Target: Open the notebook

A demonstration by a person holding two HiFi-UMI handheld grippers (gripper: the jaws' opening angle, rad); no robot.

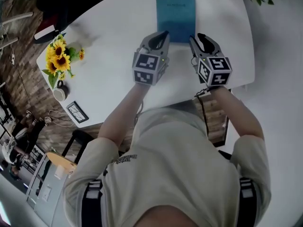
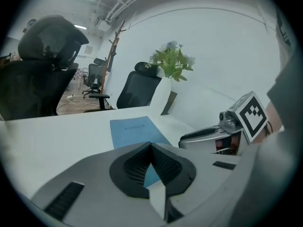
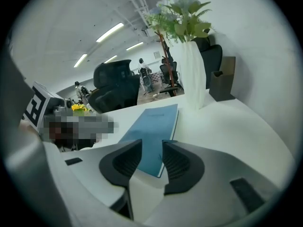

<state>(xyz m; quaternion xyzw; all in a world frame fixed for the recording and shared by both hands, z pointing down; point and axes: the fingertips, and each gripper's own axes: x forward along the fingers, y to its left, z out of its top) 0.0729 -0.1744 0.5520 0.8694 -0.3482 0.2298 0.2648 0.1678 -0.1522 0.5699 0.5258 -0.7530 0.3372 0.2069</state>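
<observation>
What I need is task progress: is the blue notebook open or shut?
Shut. The notebook lies flat on the table, blue cover down, title showing, no pages visible.

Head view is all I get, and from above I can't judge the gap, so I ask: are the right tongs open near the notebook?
Observer: Yes. The right gripper view shows the right tongs apart, with the near edge of the closed notebook showing through the gap, not gripped.
Operator: And the left ones?
Observer: The left gripper view shows the left tongs with their tips together and nothing clamped.
Operator: Anything beyond the notebook?
Observer: A white vase of greenery stands past its far end, to the right.
</observation>
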